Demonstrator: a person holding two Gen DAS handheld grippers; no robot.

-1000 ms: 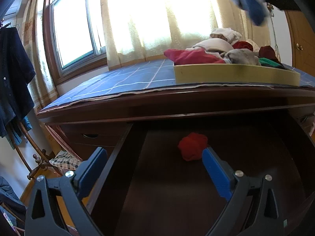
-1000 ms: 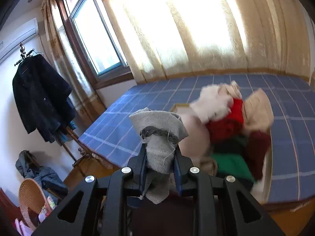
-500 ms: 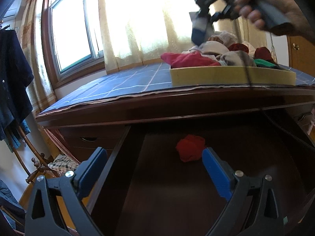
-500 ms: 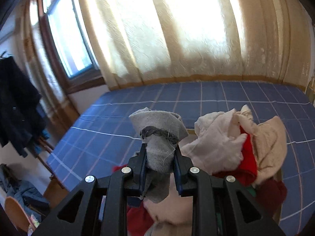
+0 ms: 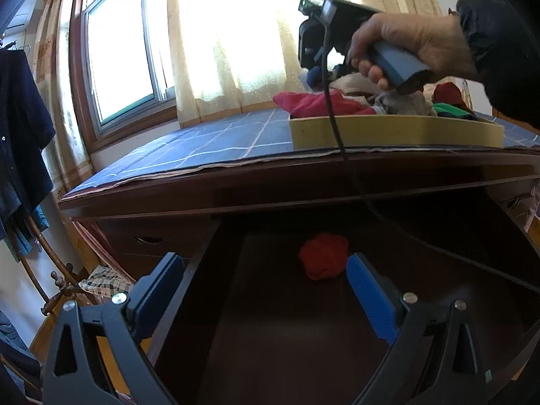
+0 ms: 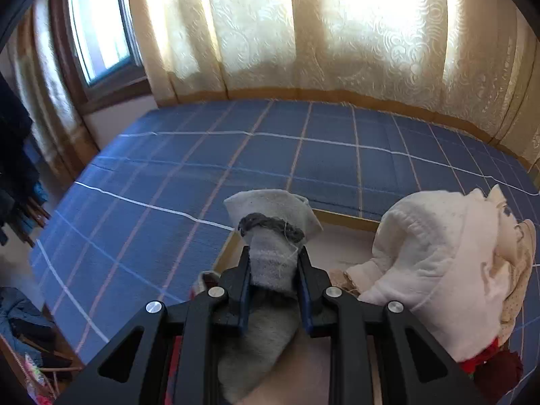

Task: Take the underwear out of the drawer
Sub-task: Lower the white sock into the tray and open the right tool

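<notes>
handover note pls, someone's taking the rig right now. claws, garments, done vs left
Right claw: shut on a folded grey knit garment, held over the yellow tray on the blue checked cloth.
Left claw: open, empty, pointing into the open dark wooden drawer.
Done: pile of white, red, green and beige garments already in the tray.
Left: drop the grey one in the tray, then fetch the crumpled red garment, the only piece visible in the drawer, lying just beyond the left claw.
</notes>
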